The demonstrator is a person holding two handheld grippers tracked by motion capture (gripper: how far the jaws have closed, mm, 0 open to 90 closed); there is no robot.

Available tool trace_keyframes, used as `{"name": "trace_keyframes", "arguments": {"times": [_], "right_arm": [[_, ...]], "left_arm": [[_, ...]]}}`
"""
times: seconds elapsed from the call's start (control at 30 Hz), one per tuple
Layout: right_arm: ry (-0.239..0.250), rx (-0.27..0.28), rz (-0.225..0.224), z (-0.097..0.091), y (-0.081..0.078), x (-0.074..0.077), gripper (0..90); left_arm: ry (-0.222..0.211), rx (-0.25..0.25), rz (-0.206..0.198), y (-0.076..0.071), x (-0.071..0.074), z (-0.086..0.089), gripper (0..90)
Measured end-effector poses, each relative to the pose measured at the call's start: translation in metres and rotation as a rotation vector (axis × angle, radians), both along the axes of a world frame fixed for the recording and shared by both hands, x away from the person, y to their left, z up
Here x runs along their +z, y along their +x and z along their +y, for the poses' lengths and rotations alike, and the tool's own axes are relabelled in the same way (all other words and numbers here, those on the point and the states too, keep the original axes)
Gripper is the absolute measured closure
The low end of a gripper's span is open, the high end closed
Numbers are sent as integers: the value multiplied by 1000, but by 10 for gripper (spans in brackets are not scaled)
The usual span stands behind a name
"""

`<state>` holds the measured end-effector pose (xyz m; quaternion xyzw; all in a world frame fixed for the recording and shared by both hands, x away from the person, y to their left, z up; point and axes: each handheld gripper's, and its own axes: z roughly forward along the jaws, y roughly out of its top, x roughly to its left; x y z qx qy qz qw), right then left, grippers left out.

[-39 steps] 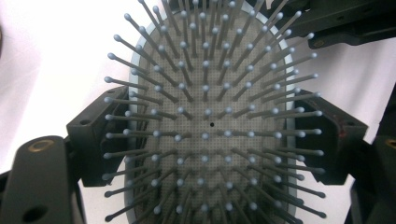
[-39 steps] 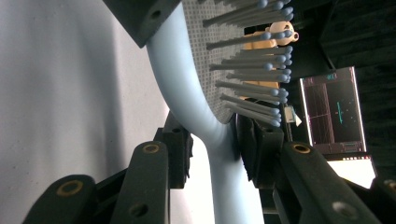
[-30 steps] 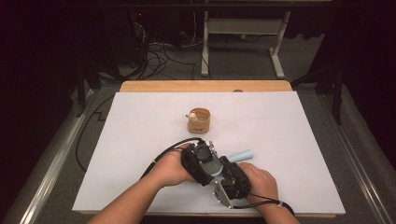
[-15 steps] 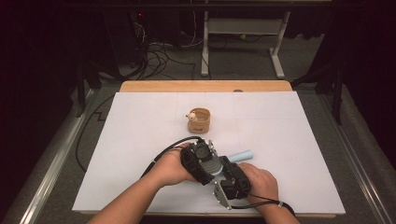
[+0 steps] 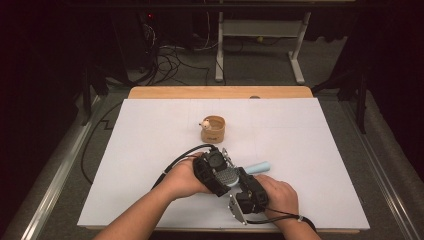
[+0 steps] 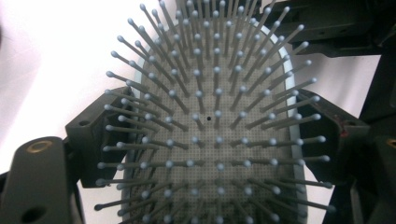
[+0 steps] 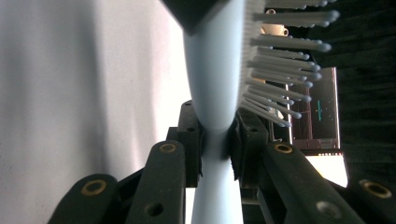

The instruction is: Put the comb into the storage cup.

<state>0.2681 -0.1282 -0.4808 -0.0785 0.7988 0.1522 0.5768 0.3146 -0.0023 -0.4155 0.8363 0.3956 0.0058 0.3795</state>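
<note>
Hairbrush (image 5: 235,175) in pale blue held over the near middle of the white worktop (image 5: 310,150), head gripped at both edges by the left hand-held gripper (image 6: 205,140), neck clamped by the right hand-held gripper (image 7: 215,140) whose jaws have just been closing, wooden cup (image 5: 213,129) left well apart behind.

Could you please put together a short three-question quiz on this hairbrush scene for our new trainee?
1. True or false: the right gripper clamps the neck of the light blue hairbrush.
2. On which part of the hairbrush do the jaws of the left gripper sit? A) the handle tip B) the sides of the bristled head C) nowhere
3. What stands on the white table cover beyond the hands?

Key
1. True.
2. B.
3. A small round wooden container with a small pale item at its rim.
</note>
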Motion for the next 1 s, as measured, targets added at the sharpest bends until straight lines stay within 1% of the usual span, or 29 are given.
{"name": "trace_keyframes", "arguments": {"times": [0.07, 0.1, 0.23, 0.33, 0.47, 0.57, 0.63, 0.67, 0.73, 0.87, 0.93, 1.0], "right_arm": [[-5, -2, -7, 0, -1, -1, 776], [-8, 0, -2, 0, -1, 0, 776], [-7, 4, -7, 1, -1, 0, 778], [-6, 3, -8, 1, -1, 0, 778], [-9, -2, -3, 0, -1, 0, 778], [-9, -3, 3, 0, 0, 0, 778], [-14, -6, 4, -1, 0, 0, 778], [-12, -9, -1, -1, 0, 0, 779], [-12, -17, 5, -1, 0, -1, 779], [-20, -21, 5, -3, 1, -2, 779], [-21, -23, 13, -4, 2, -1, 779], [-22, -28, -2, -5, 2, -1, 779]], "left_arm": [[0, 0, 1, 0, 0, 0, 203], [-3, 3, 6, 0, 0, 0, 203], [-3, -4, 15, 0, 1, 2, 201], [-16, -2, 22, 0, 2, 2, 191], [-22, -9, 16, 0, 3, 4, 155], [-24, -9, 10, 0, 4, 5, 151], [-25, -15, 6, 1, 5, 6, 150], [-27, -10, 5, 0, 5, 7, 145], [-26, -13, 8, 0, 5, 9, 122], [-21, -7, -4, 0, 6, 12, 67], [-14, -15, 0, -1, 6, 14, 37], [-7, -19, -5, -1, 5, 17, 11]]}}
